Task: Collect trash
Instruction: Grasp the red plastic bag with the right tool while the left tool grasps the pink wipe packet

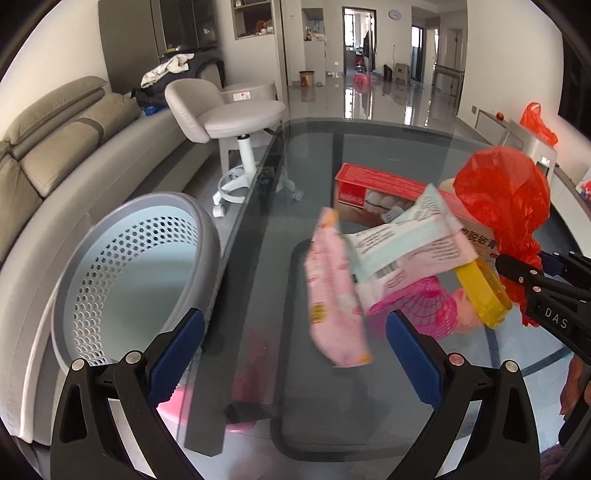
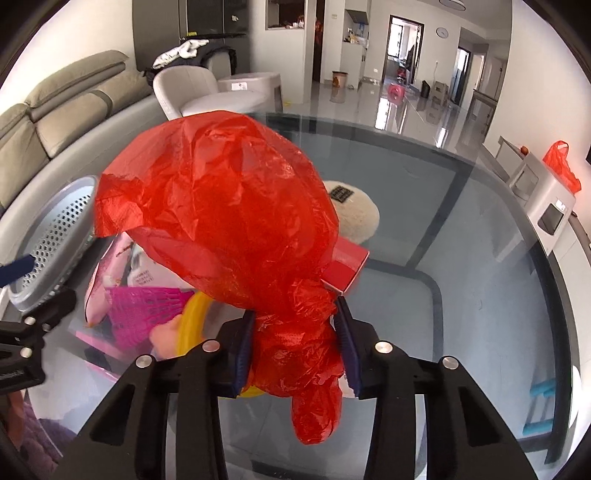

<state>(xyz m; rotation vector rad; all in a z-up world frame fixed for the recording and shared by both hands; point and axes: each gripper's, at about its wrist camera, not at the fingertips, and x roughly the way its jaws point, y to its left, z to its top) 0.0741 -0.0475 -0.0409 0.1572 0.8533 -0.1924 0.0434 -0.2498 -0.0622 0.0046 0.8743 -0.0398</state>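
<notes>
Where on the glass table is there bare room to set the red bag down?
Bare glass lies right of the red box, toward the far rim. Near the left tongs it is bare too. Crowded: wrappers, pink net and yellow lid by the red bag.

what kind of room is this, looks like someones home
Most likely a living room in a home. A grey sofa runs along the left wall, a glass table holds packaging litter, and a wall clock hangs above the tiled hallway beyond.
</notes>
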